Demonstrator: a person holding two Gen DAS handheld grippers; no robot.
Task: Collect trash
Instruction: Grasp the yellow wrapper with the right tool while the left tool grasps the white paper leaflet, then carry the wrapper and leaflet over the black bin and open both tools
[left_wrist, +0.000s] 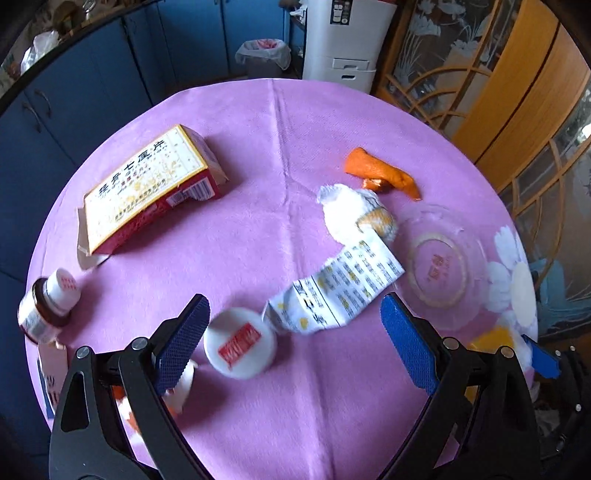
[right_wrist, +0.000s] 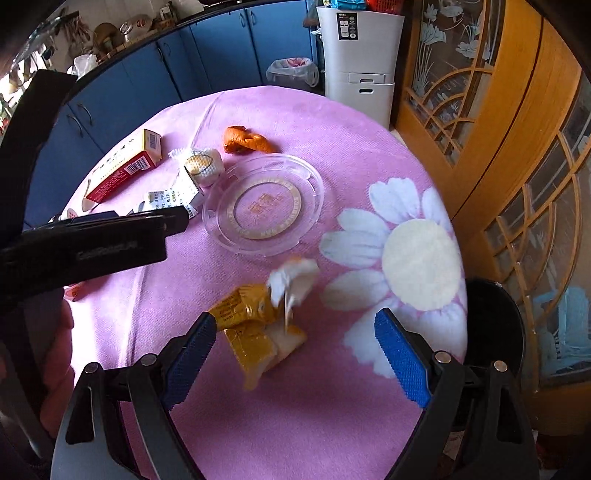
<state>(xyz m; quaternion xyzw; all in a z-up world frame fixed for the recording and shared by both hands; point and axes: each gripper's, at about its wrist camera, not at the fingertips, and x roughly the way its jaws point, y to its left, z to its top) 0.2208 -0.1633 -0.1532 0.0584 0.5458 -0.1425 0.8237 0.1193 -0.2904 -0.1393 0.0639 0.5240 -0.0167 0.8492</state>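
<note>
Both tools hang over the round counter (left_wrist: 295, 122) with its pink cloth, tipped steeply downward, and neither holds anything. The left hand-held gripper (left_wrist: 295, 339) has its blue pads spread wide, with the white bottle cap (left_wrist: 240, 343) lying just inside its left pad and the crumpled printed leaflet (left_wrist: 343, 288) trailing away from the cap between the pads; that stance looks to me like lining up on the cap or the paper, wide enough to straddle either. The right hand-held gripper (right_wrist: 295, 350) is likewise wide, with the yellow wrapper (right_wrist: 251, 328) and the white scrap (right_wrist: 293, 280) touching it lying between the pads, nearer the left one, so I judge the wrapper is its target. The trash is scattered over the counter rather than gathered: a red and white medicine box (left_wrist: 147, 192) with its flaps open lies on its side on the left, a brown pill bottle (left_wrist: 44, 306) is tipped over near the rim, an orange peel (left_wrist: 380, 173) and a white foam fruit net (left_wrist: 351, 214) lie near the middle, and a clear plastic lid (right_wrist: 264, 205) rests flat beside them. A lined trash bin (left_wrist: 263, 55) stands on the floor well beyond the far edge, which I take as the place for all this. A dark round container (right_wrist: 495, 325) sits just off the counter's right edge; I cannot tell its use.
</note>
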